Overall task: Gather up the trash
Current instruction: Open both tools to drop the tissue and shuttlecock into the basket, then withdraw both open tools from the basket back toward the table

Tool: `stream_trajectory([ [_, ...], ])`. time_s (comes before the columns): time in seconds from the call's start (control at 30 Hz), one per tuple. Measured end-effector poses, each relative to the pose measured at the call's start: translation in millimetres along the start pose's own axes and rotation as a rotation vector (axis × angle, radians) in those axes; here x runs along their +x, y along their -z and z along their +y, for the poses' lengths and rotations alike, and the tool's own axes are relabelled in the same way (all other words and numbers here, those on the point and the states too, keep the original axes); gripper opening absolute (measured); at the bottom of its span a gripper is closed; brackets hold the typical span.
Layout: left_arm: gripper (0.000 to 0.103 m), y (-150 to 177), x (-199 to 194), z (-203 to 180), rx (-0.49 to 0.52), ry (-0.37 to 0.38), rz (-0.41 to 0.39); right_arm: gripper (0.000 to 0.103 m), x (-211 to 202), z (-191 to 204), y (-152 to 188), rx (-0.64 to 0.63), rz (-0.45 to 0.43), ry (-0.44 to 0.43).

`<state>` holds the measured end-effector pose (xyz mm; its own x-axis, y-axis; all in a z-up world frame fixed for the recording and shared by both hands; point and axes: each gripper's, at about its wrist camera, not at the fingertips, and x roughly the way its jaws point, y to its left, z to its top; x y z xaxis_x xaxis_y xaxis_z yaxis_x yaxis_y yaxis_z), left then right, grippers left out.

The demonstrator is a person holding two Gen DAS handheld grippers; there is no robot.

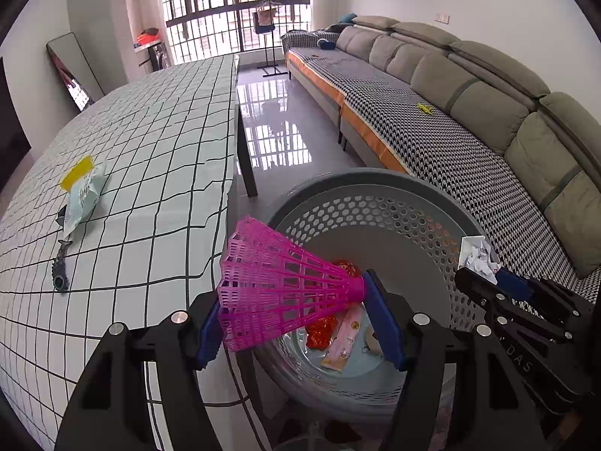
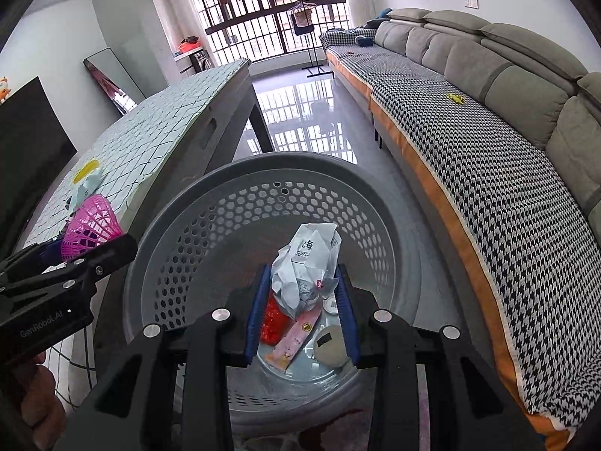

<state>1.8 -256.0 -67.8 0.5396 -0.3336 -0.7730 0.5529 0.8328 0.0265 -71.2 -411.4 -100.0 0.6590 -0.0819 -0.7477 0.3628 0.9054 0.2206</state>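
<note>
Living room floor, grey basket [image 2: 195,203] bottom center, wrappers already inside. Left gripper [image 1: 296,319] clamps a pink shuttlecock [image 1: 278,282] at the rim; right gripper [image 2: 302,315] pinches crumpled paper [image 2: 304,267] over it. Packet [image 1: 84,195] on table [image 1: 157,143], left.

Bright window [image 1: 240,7] backlight, fisheye edges
</note>
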Motion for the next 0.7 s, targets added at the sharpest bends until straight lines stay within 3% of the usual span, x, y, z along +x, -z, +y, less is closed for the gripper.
stream_trajectory([
  [0.23, 0.070, 1, 3, 4, -0.010, 0.008, 0.009, 0.036, 0, -2, -2, 0.006, -0.009, 0.002],
  [0.37, 0.078, 0, 1, 8, -0.023, 0.014, 0.002, 0.055, -5, -5, -3, 0.024, -0.031, -0.001],
  [0.7, 0.082, 3, -2, 7, -0.014, 0.016, 0.008, 0.055, -11, -4, -1, 0.026, -0.031, -0.004],
])
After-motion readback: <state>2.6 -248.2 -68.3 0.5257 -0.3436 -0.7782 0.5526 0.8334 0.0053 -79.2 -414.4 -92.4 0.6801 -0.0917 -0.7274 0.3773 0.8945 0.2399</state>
